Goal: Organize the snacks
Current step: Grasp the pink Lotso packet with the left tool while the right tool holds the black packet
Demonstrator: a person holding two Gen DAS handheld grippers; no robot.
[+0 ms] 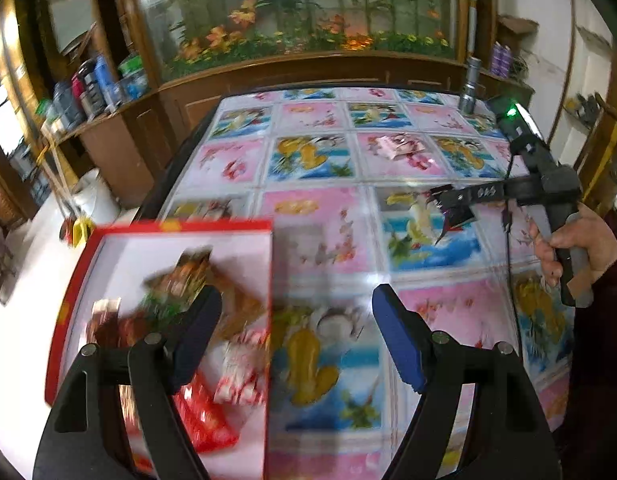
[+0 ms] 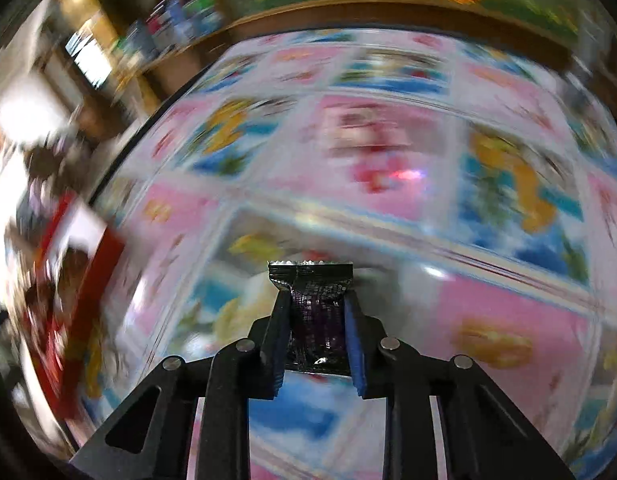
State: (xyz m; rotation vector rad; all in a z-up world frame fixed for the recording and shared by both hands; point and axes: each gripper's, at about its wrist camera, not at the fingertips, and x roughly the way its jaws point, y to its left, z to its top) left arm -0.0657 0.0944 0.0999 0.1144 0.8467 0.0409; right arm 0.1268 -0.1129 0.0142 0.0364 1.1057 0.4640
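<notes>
Right gripper [image 2: 316, 316] clamps a black snack packet [image 2: 317, 312] above the patterned tablecloth [image 1: 324, 208].
Left gripper [image 1: 296, 312] gapes wide, empty, beside the red box [image 1: 180, 226] of motion-blurred snacks [image 1: 204, 360].

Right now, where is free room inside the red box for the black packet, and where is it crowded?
The red box is bare white along its far wall and far right corner. Its middle and near half are crowded with a green-brown snack and red-white packets. The right tool holds the black packet; the left tool hangs open.
</notes>
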